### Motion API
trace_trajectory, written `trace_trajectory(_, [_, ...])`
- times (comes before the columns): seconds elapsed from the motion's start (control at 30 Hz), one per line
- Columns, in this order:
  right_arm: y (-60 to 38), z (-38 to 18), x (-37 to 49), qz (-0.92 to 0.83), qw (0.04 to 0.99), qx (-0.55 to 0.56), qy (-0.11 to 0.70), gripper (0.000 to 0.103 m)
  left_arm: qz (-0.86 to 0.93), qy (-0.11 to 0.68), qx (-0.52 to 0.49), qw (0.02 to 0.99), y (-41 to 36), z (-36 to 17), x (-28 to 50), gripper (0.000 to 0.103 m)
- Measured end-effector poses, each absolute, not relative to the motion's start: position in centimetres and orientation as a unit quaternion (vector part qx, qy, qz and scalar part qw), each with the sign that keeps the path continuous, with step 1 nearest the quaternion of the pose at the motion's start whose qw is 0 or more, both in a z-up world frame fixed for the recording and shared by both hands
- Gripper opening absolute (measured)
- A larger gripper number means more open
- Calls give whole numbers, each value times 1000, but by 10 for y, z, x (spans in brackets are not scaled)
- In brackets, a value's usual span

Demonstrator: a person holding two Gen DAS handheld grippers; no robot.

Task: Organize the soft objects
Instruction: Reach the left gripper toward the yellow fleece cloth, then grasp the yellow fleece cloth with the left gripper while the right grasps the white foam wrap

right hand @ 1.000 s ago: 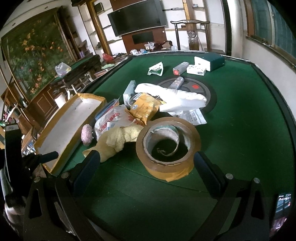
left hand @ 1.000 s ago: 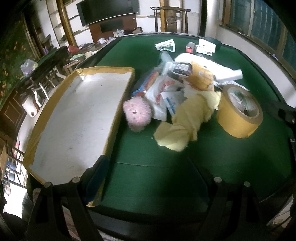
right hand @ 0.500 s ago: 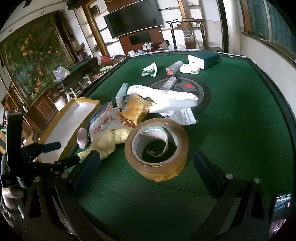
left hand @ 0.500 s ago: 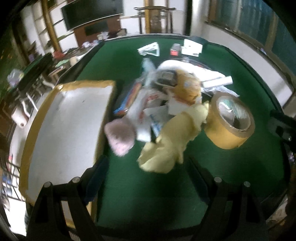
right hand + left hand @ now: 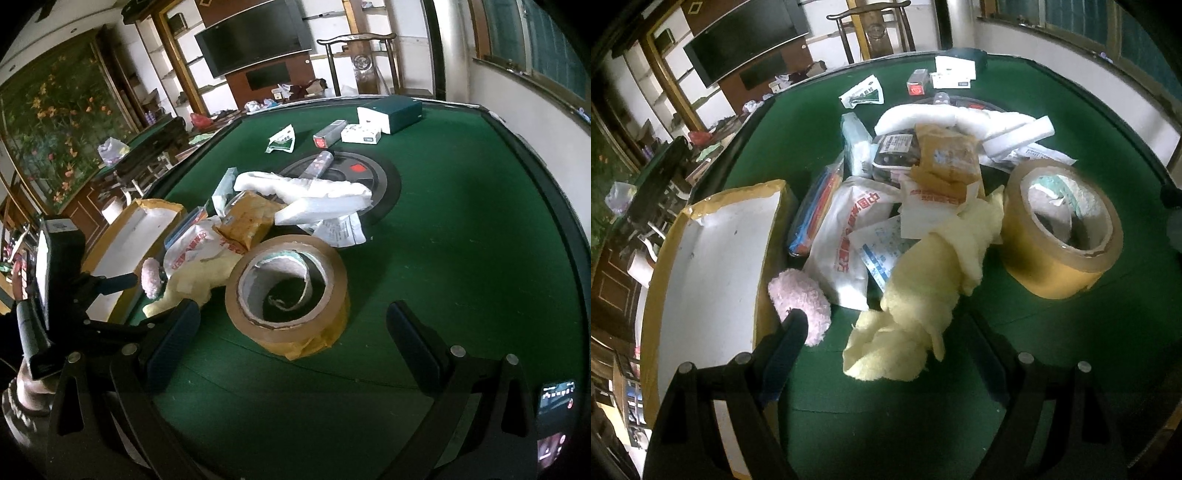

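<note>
A yellow fleece cloth (image 5: 923,295) lies crumpled on the green table (image 5: 886,424), also in the right wrist view (image 5: 195,277). A pink fluffy puff (image 5: 799,304) lies beside it, against the white foam box (image 5: 713,266). My left gripper (image 5: 886,332) is open, its fingers either side of the cloth's near end; the left finger overlaps the puff. My right gripper (image 5: 291,325) is open and empty, just in front of the big brown tape roll (image 5: 288,291). White foam wrap (image 5: 314,192) lies further back.
Plastic bags and packets (image 5: 857,229) are piled behind the cloth. The tape roll (image 5: 1060,236) stands right of it. Small boxes (image 5: 388,114) and a wrapper sit at the table's far side. A dark round disc (image 5: 369,177) lies mid-table. The left gripper (image 5: 122,284) shows in the right view.
My left gripper has moved forward and right, bringing its fingers around the yellow cloth's near end. My right gripper has moved slightly closer to the tape roll. Both stay open.
</note>
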State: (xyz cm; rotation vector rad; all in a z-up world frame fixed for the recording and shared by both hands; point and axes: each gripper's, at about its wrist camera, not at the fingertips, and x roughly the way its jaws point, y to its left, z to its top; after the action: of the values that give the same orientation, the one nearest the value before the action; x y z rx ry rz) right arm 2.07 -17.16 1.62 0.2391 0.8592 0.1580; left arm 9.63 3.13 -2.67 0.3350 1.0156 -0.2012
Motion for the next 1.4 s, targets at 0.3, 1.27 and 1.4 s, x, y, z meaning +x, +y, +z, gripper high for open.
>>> trace_trajectory(0.3, [-176, 18, 22, 72, 897, 99, 425, 102, -106, 470, 167, 860, 24, -35, 107, 76])
trace_trajectory(1.27, [-143, 25, 183, 188, 835, -75, 511, 73, -165, 510, 87, 840, 59, -33, 38, 36])
trace_trajectory(1.4, [-126, 1, 211, 175, 813, -134, 540, 73, -162, 512, 87, 839, 59, -34, 39, 36])
